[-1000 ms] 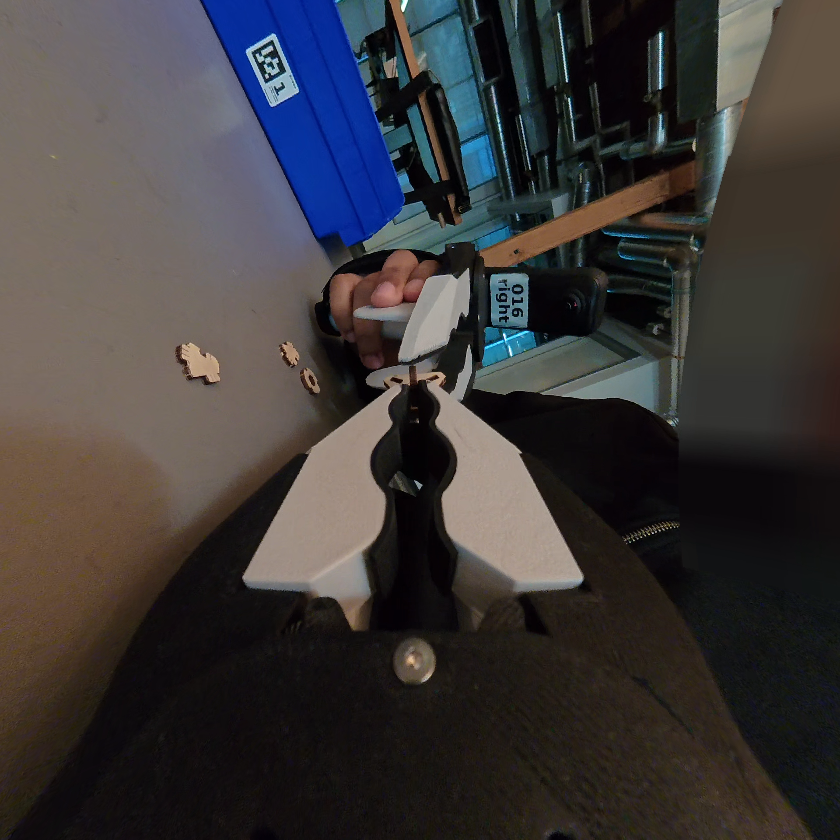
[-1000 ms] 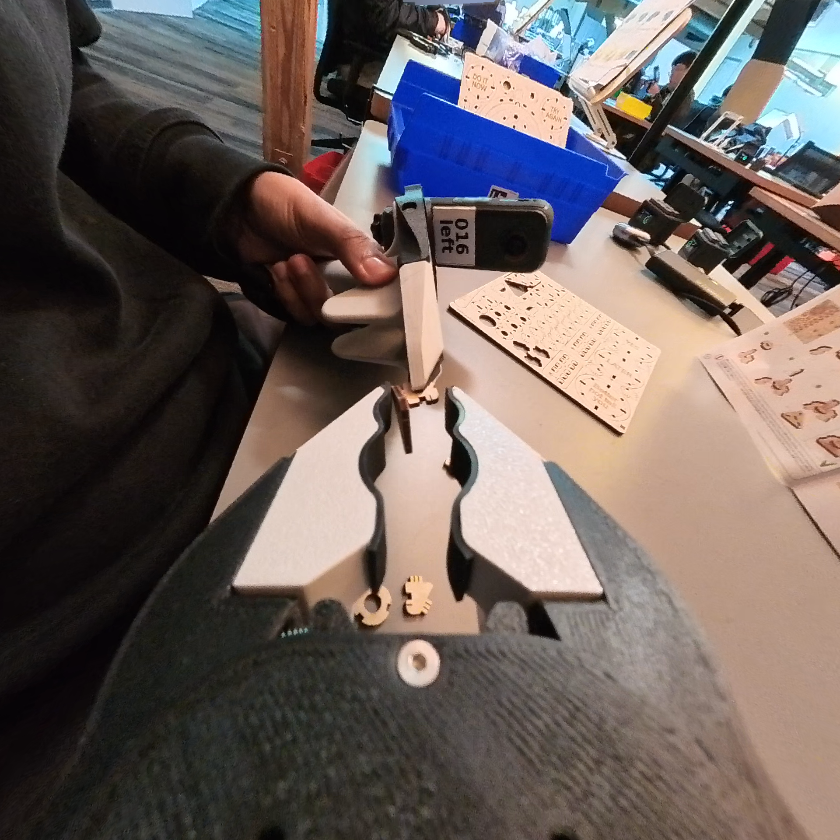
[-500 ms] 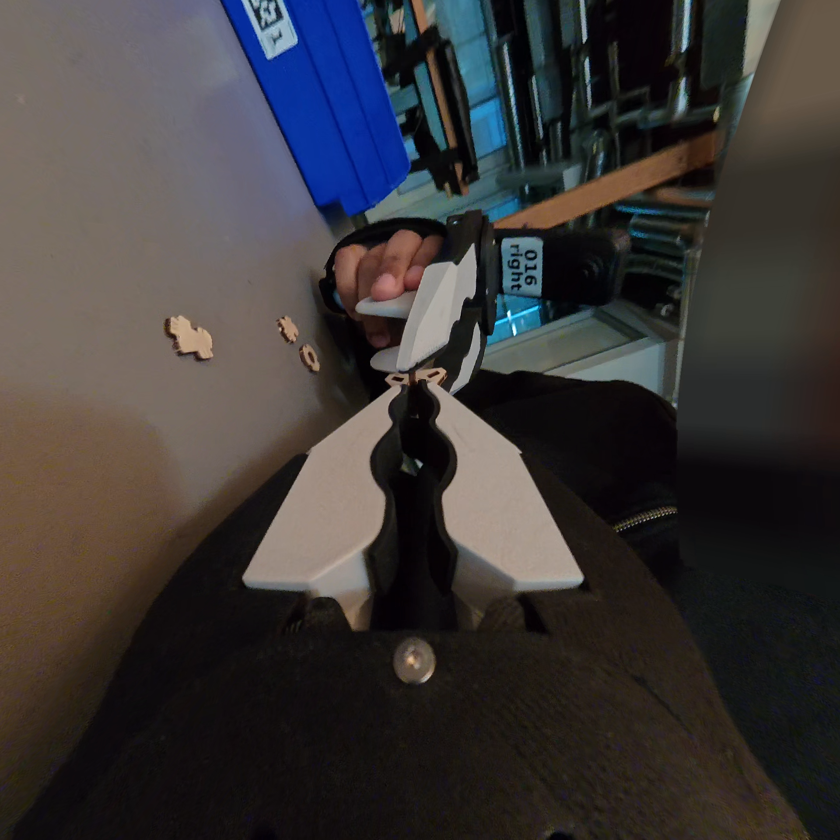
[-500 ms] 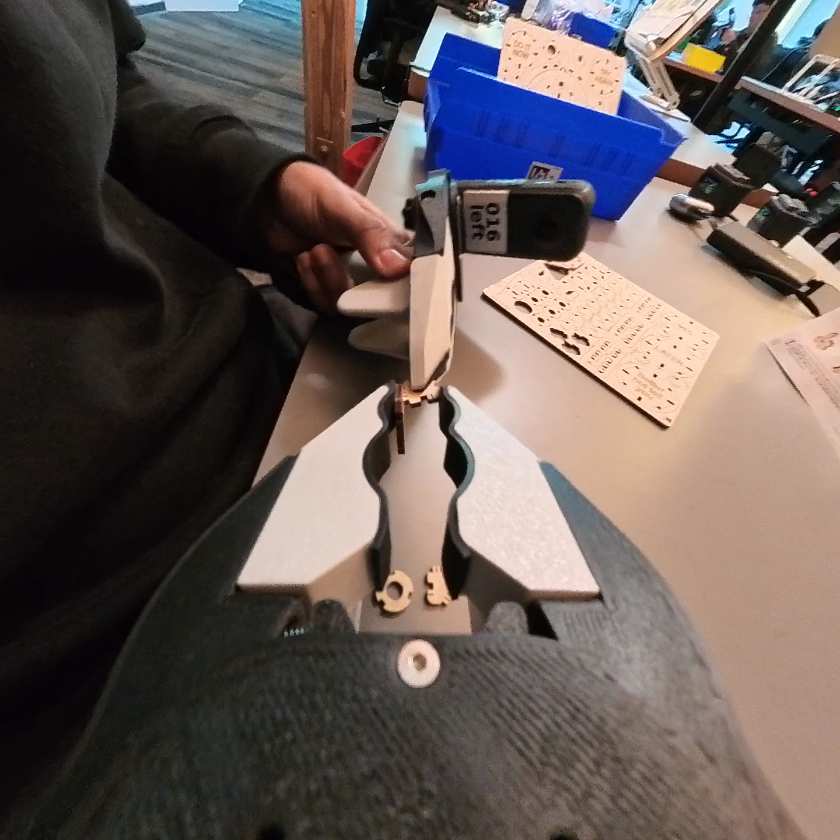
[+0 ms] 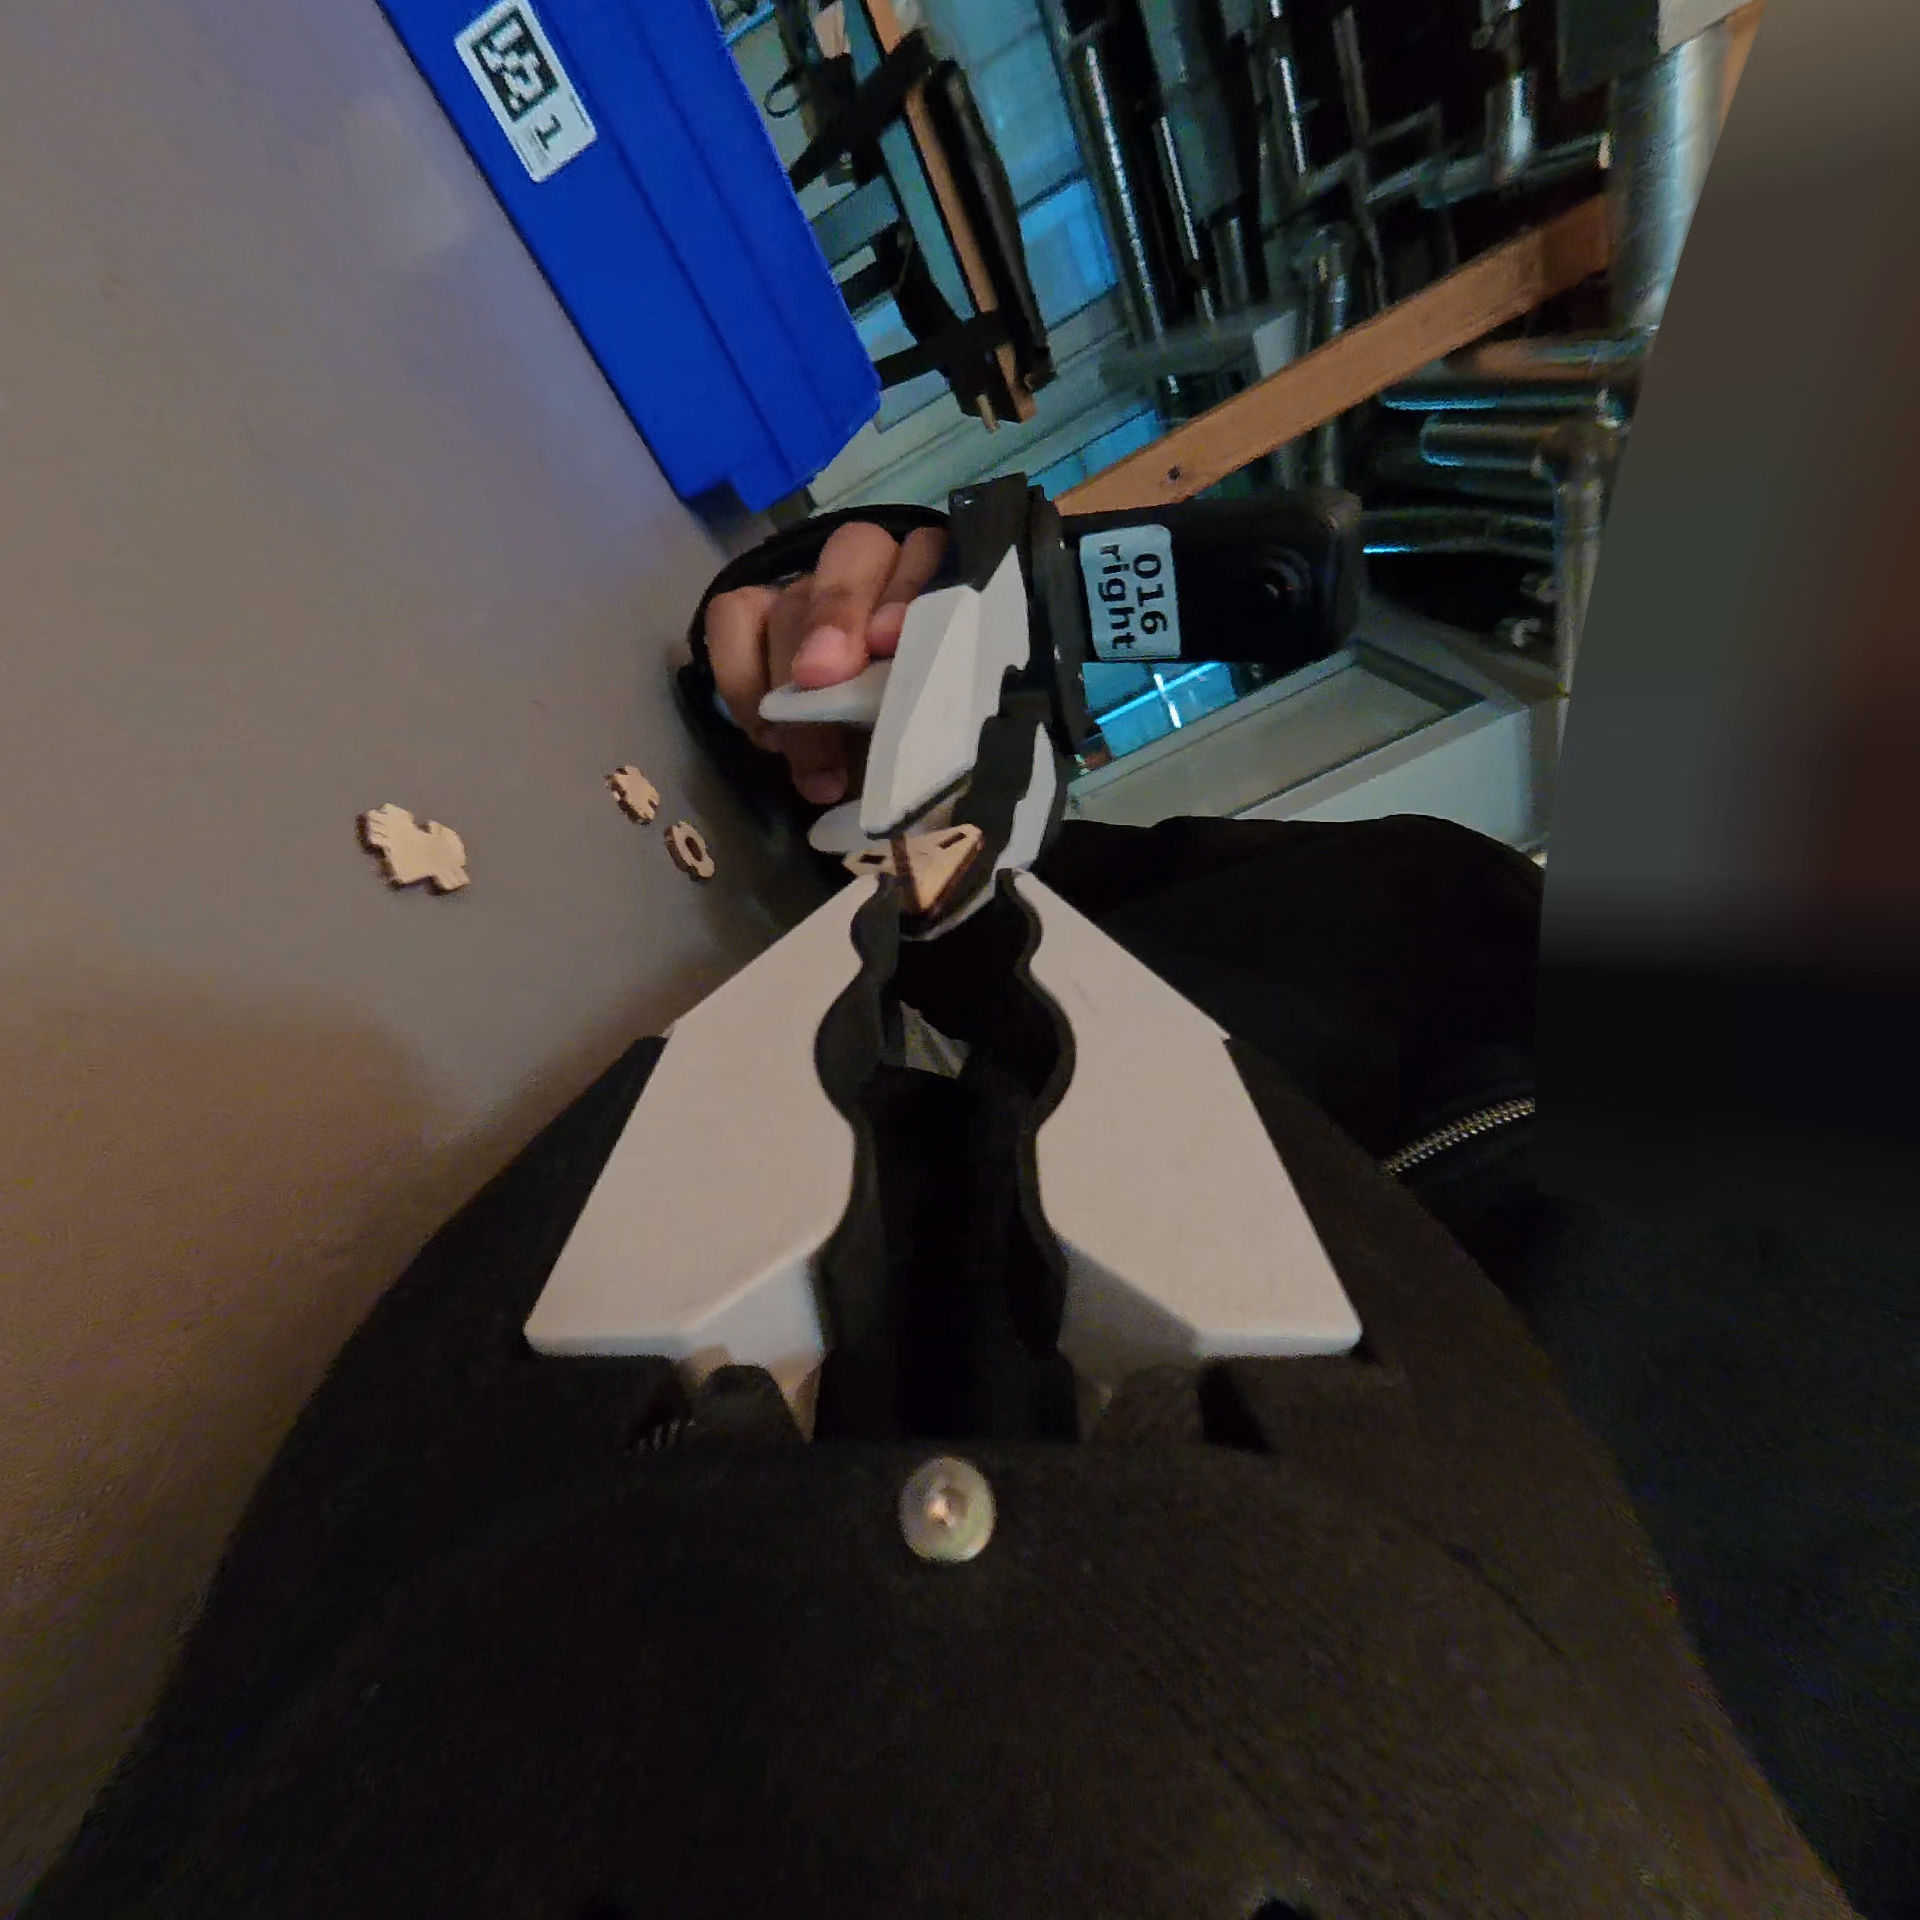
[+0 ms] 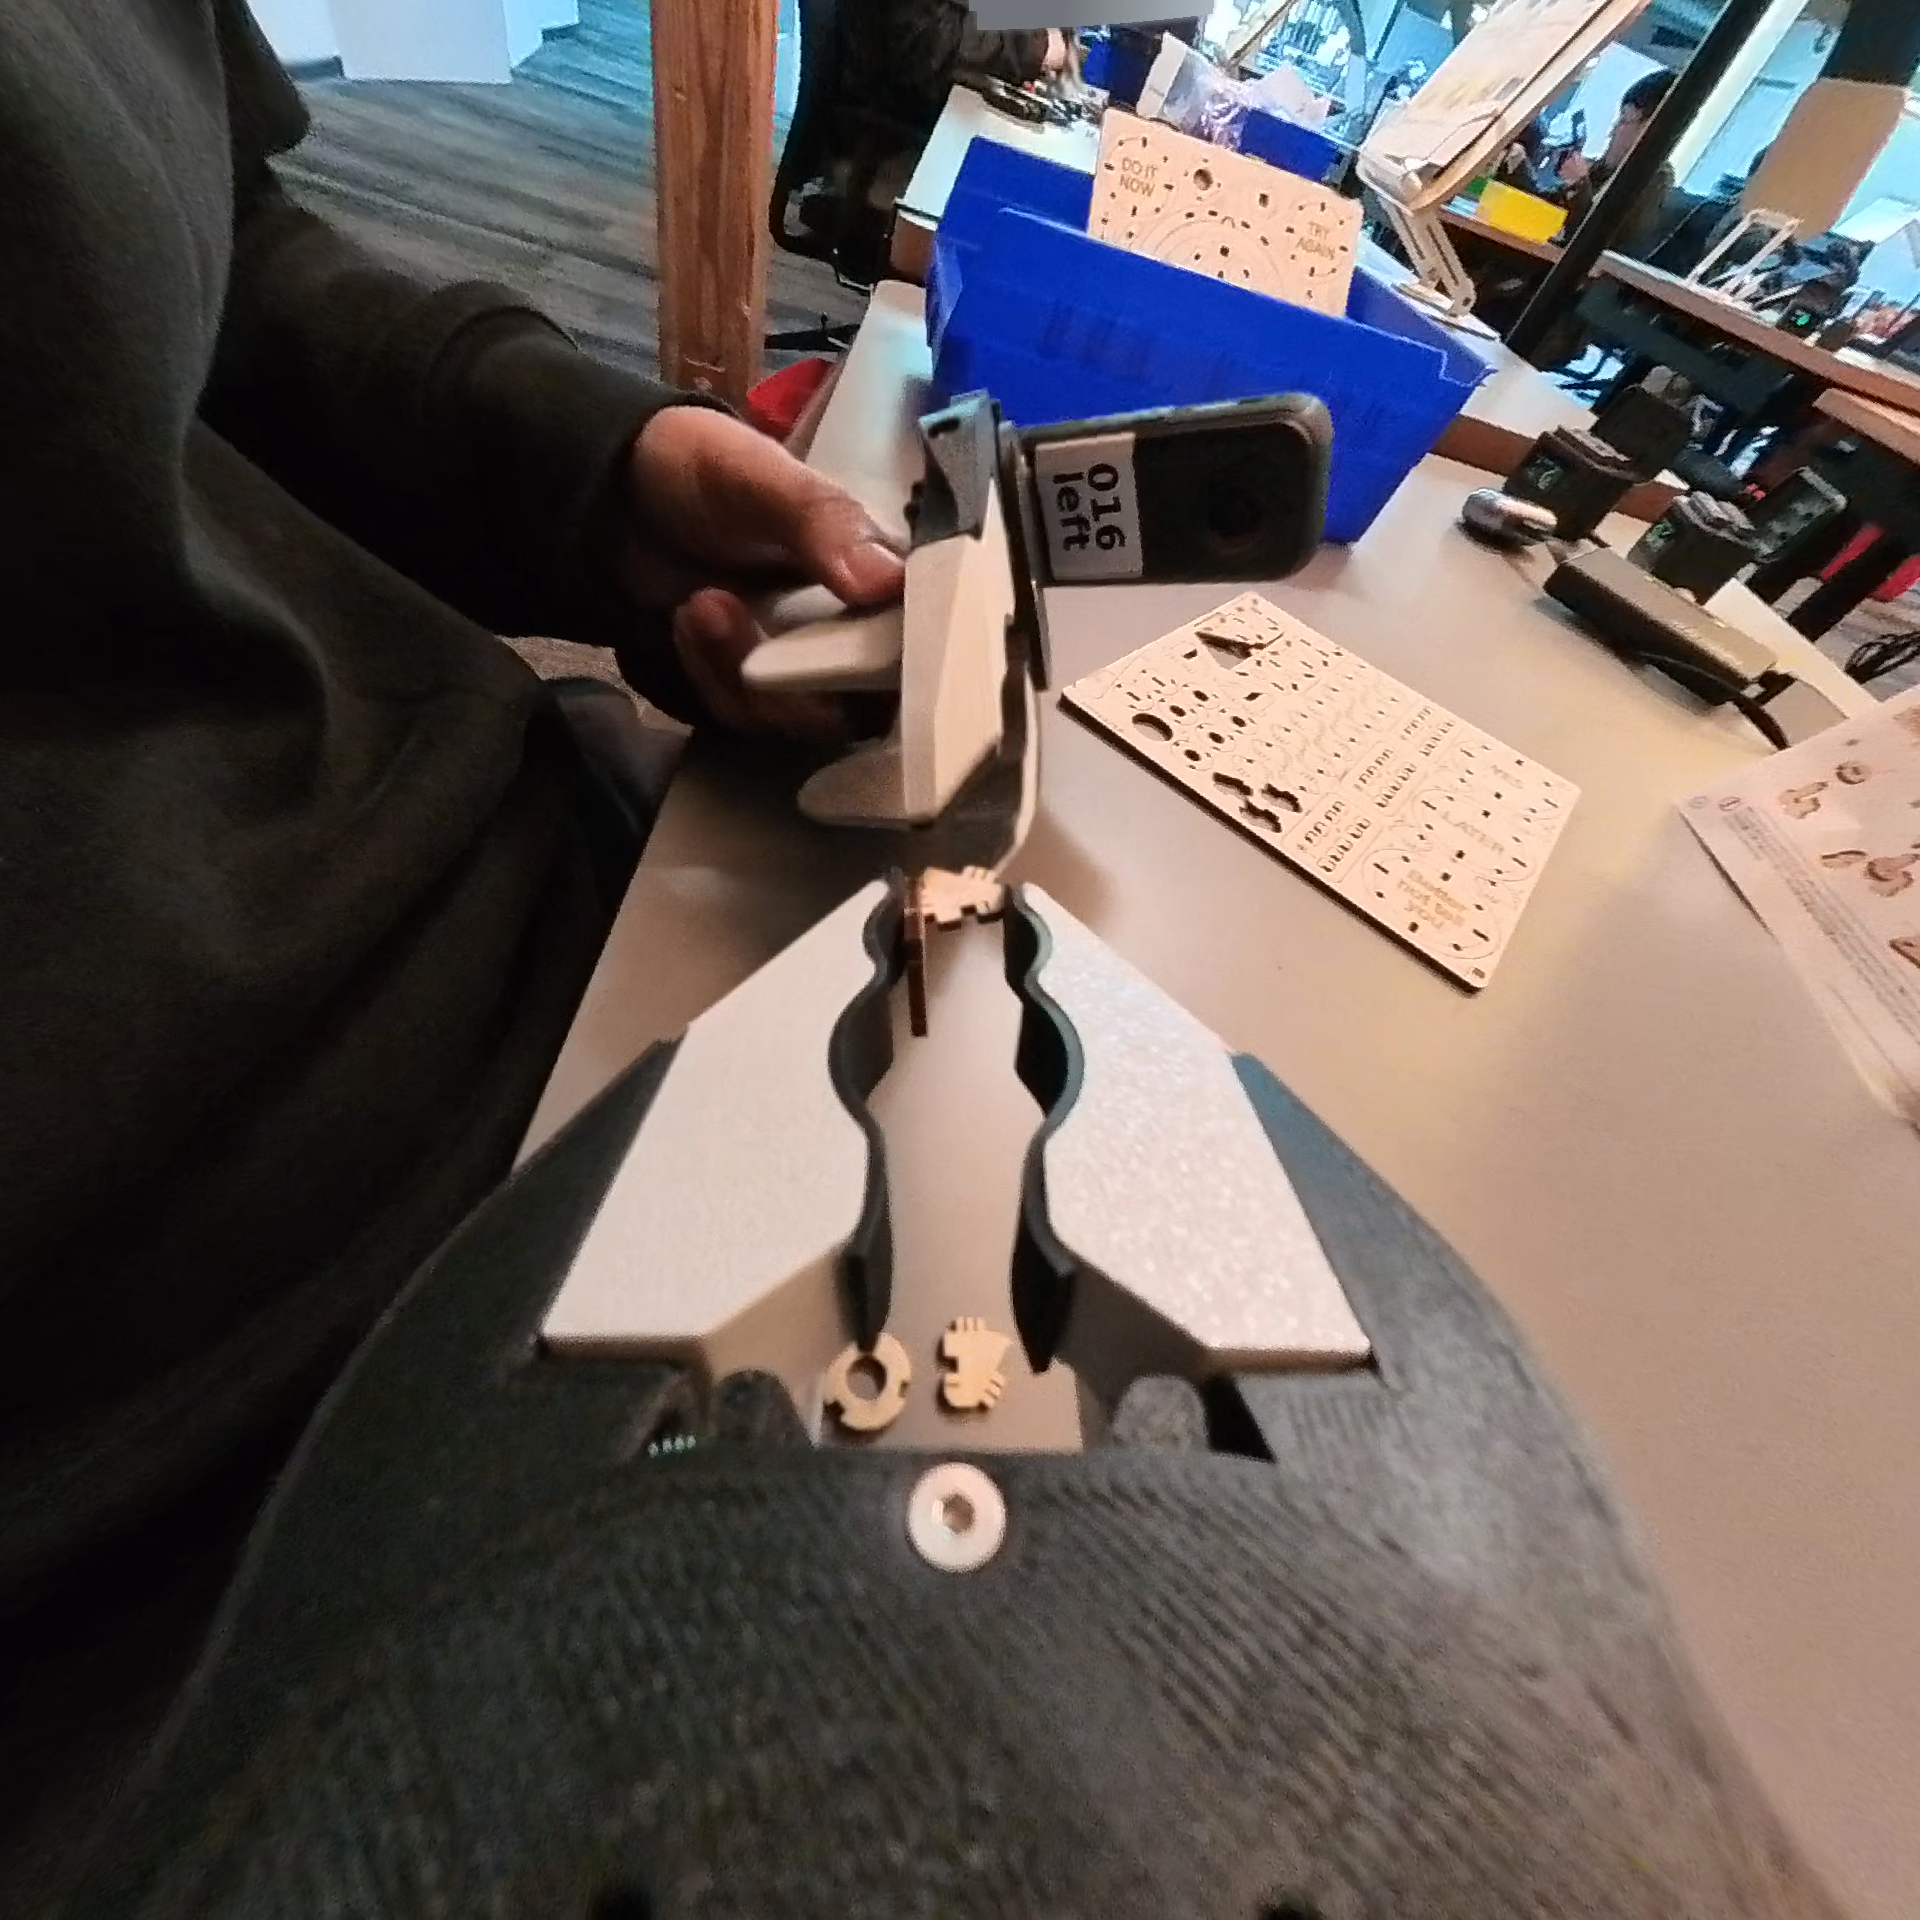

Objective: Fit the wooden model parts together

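Wooden pieces joined, left hand-held gripper now parted, right clamped on them.

We're seeing a pale triangular wooden piece hanging clear of the table, slots showing, pinched in the right gripper. From that gripper's side it's standing upright and edge-on. A small toothed wooden piece is jutting flat from it toward three o'clock, sitting untouched at the left gripper's parted fingertips.
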A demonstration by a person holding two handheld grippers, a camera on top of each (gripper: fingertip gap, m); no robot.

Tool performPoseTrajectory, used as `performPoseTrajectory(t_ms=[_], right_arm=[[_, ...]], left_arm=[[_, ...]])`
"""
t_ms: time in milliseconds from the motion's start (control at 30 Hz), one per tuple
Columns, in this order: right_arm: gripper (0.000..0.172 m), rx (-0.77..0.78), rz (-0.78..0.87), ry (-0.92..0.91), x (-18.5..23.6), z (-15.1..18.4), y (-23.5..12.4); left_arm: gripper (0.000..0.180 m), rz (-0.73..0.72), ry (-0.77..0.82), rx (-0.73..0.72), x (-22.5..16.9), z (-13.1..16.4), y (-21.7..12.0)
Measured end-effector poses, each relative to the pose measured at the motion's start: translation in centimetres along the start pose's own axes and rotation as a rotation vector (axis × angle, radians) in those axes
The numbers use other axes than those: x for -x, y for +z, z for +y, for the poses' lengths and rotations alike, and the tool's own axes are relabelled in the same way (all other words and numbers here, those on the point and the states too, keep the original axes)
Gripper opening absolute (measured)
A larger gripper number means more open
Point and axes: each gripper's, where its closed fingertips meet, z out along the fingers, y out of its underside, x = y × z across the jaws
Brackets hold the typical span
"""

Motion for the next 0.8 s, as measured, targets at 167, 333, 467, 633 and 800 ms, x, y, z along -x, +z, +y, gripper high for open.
performPoseTrajectory(t_ms=[167, 333, 467, 633, 800], right_arm=[[0.016, -0.021, 0.008, -0.032, 0.3, -0.4, 0.1], [0.025, -0.034, 0.018, -0.082, 0.4, -0.4, 0.0], [0.032, -0.053, -0.038, -0.075, 1.0, -0.6, -0.4], [0.034, -0.036, -0.137, -0.056, 2.0, -0.2, -0.8], [0.034, 0.036, -0.226, -0.075, 3.4, 0.9, -0.9]], left_arm=[[0.004, 0.005, -0.06, 0.011, 0.2, 0.2, 0.0], [0.001, 0.047, -0.094, 0.035, -0.2, 0.6, -0.1], [0.0, 0.02, -0.103, 0.071, 0.1, 1.2, -0.1], [0.001, -0.023, -0.104, 0.167, 0.6, 2.5, 0.1], [0.001, -0.036, -0.117, 0.257, 0.8, 3.6, 0.4]])
